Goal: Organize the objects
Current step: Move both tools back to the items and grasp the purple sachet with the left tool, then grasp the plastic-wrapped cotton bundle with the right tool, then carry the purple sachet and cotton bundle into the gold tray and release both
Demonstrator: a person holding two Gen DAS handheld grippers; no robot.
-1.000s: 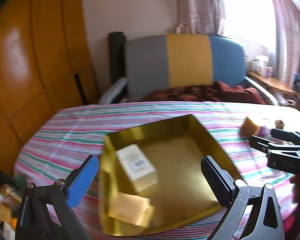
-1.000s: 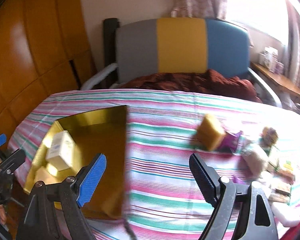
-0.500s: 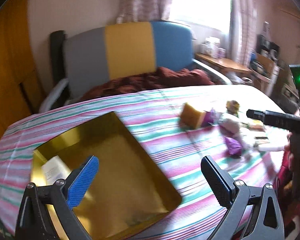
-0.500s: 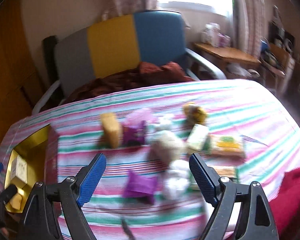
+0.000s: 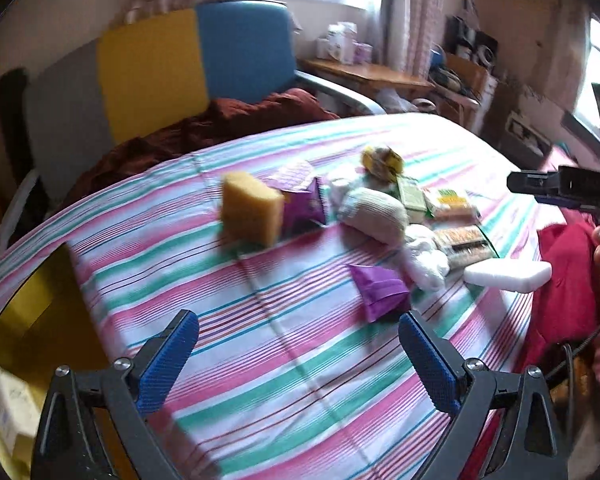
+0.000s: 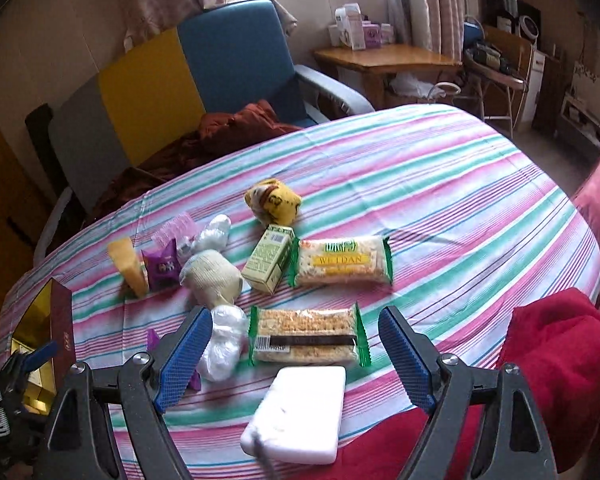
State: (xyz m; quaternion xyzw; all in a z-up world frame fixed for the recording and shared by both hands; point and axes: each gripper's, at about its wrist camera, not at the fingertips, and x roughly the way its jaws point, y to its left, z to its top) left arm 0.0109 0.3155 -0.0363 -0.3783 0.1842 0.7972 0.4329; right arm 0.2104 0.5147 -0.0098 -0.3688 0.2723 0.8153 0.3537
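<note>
A gold-lined box [image 5: 24, 320] sits at the table's left end, also in the right wrist view [image 6: 62, 320], with a white carton [image 5: 8, 412] inside. Loose items lie mid-table: a yellow sponge [image 5: 250, 212], purple packets [image 5: 380, 292], a cream sock roll [image 6: 212, 278], a green carton [image 6: 270, 264], two cracker packs [image 6: 306, 338], a white block [image 6: 300, 416]. My left gripper [image 5: 298, 364] is open and empty above bare cloth. My right gripper [image 6: 296, 354] is open and empty over the near cracker pack and the white block.
A striped cloth [image 6: 440, 216] covers the table. A grey, yellow and blue armchair [image 6: 204, 64] with a brown blanket stands behind it. A red cloth [image 6: 556, 364] lies at the near right edge. A wooden desk [image 6: 384, 58] stands by the window.
Both grippers have swung right, away from the gold box and toward the pile of loose items. The box has slid to the left edge of both views. Both stay open.
</note>
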